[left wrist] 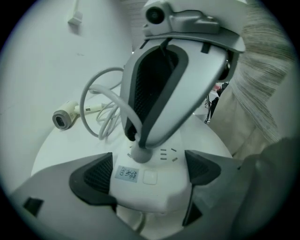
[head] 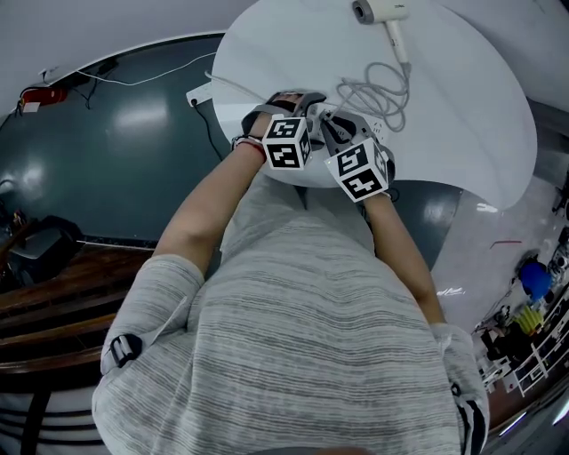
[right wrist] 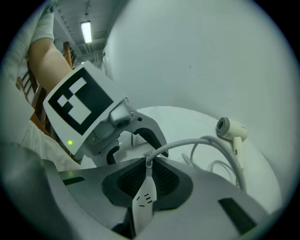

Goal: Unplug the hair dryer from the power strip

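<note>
A white hair dryer lies at the far side of the round white table, and its grey cord coils toward me. Near the front edge my left gripper is shut on the white power strip, a black pad pressed to each of its sides. From above, my right gripper is shut on the flat white plug, which stands in the power strip's socket. The cord runs from the plug to the hair dryer. In the head view both grippers sit side by side, hiding the strip.
Dark glossy floor surrounds the table. A white socket block with a thin cable lies on it at the left. Dark wooden furniture stands at my left, and cluttered shelving at the lower right.
</note>
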